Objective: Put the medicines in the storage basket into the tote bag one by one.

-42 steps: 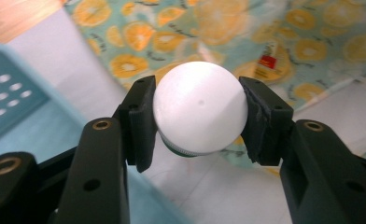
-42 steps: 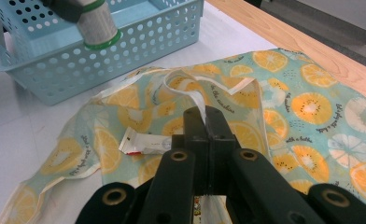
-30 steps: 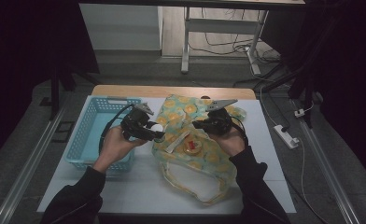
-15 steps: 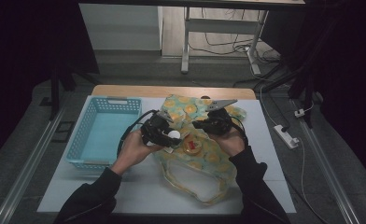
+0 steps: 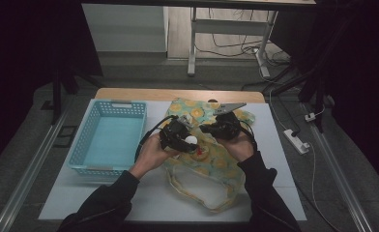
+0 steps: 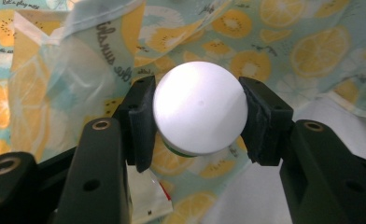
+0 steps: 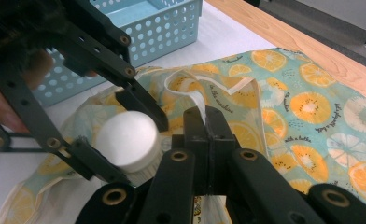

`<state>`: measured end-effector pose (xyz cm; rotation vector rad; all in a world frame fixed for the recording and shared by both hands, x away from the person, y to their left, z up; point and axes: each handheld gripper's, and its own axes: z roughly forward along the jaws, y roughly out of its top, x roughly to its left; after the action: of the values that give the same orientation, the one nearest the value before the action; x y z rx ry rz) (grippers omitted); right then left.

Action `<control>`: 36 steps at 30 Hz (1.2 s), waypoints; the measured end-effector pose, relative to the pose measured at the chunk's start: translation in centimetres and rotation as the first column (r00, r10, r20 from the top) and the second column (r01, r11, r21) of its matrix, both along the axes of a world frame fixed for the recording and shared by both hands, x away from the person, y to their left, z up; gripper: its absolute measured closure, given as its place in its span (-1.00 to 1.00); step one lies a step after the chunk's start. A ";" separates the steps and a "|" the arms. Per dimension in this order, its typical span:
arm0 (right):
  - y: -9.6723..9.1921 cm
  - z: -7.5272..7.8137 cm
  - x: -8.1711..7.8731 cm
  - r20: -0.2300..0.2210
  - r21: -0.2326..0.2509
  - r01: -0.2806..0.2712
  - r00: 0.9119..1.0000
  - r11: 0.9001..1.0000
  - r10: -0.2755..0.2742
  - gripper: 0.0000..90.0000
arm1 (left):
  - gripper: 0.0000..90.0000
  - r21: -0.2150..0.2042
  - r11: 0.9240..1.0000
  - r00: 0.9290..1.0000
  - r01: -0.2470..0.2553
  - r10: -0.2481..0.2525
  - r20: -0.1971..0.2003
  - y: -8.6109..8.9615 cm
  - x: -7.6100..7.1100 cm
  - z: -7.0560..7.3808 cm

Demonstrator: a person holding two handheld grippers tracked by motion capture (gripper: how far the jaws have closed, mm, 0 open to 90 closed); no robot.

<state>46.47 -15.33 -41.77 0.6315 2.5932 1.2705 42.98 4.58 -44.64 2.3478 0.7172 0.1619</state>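
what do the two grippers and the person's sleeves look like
Both grippers are black. The left gripper has two flat linkage bars with round screw holes and blocky ribbed pads. The right gripper has the same black bars and brass-ringed screws. A black cable loops from the left one, and a grey three-cornered plate tops the right one. The sleeves are dark and long.

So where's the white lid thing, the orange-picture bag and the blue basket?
White cap (image 6: 200, 106), left gripper view, middle of its round top.
Fruit-print bag (image 7: 312, 105), right gripper view, flat printed cloth.
Blue basket (image 5: 83, 140), high view, left wall.
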 end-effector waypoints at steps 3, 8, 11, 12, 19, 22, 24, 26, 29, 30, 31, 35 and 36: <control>-0.1 -0.1 0.1 -0.002 0.000 0.003 1.000 1.000 -0.003 0.98 | 0.11 -0.005 1.000 1.000 0.000 0.000 -0.001 -0.4 0.4 -0.5; -0.1 -0.1 0.1 0.002 -0.001 0.005 1.000 1.000 -0.005 0.98 | 0.11 0.007 1.000 1.000 0.004 -0.004 0.012 -1.3 0.9 -0.9; -0.1 0.0 0.1 0.004 -0.002 0.006 1.000 1.000 -0.006 0.98 | 0.11 0.009 1.000 1.000 0.005 -0.005 0.018 -1.8 1.0 -1.2; -0.2 0.0 0.1 0.004 -0.002 0.006 1.000 1.000 -0.006 0.98 | 0.11 0.010 1.000 1.000 0.004 -0.004 0.019 -1.9 1.1 -1.3; -0.2 -0.2 0.2 0.006 -0.009 0.010 1.000 1.000 -0.010 0.98 | 0.11 0.024 1.000 1.000 0.003 -0.003 0.023 -2.6 1.7 -2.1; -0.2 -0.2 0.2 0.006 -0.009 0.010 1.000 1.000 -0.010 0.98 | 0.11 0.039 0.999 1.000 0.002 -0.003 0.028 -2.9 1.8 -2.5; -0.2 -0.2 0.3 0.008 -0.010 0.009 1.000 1.000 -0.009 0.98 | 0.11 0.027 1.000 1.000 -0.001 0.000 0.025 -2.9 2.0 -2.8; -0.2 -0.2 0.2 0.007 -0.010 0.010 1.000 1.000 -0.010 0.98 | 0.11 0.021 1.000 1.000 -0.003 0.003 0.019 -2.9 2.1 -2.8; -0.2 -0.2 0.2 0.006 -0.010 0.010 1.000 1.000 -0.010 0.98 | 0.07 0.013 1.000 1.000 -0.007 0.007 0.023 -2.8 2.1 -2.7; -0.2 -0.2 0.2 0.006 -0.010 0.011 1.000 1.000 -0.010 0.98 | 0.00 0.003 1.000 1.000 -0.005 0.005 0.021 -2.7 2.1 -2.6; -0.2 -0.2 0.2 0.006 -0.010 0.011 1.000 1.000 -0.011 0.98 | -0.07 -0.009 1.000 1.000 -0.005 0.005 0.016 -2.7 2.0 -2.5; -0.3 -0.1 0.2 0.005 -0.009 0.013 1.000 1.000 -0.013 0.98 | -0.28 -0.021 1.000 1.000 0.004 -0.004 0.022 -2.3 1.6 -1.8; -0.3 -0.1 0.2 0.006 -0.008 0.014 1.000 1.000 -0.014 0.98 | -0.34 -0.027 1.000 1.000 0.007 -0.006 0.022 -2.2 1.5 -1.7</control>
<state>46.66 -15.59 -41.89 0.6424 2.5836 1.2554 44.45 2.37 -46.31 2.3187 0.6967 0.1736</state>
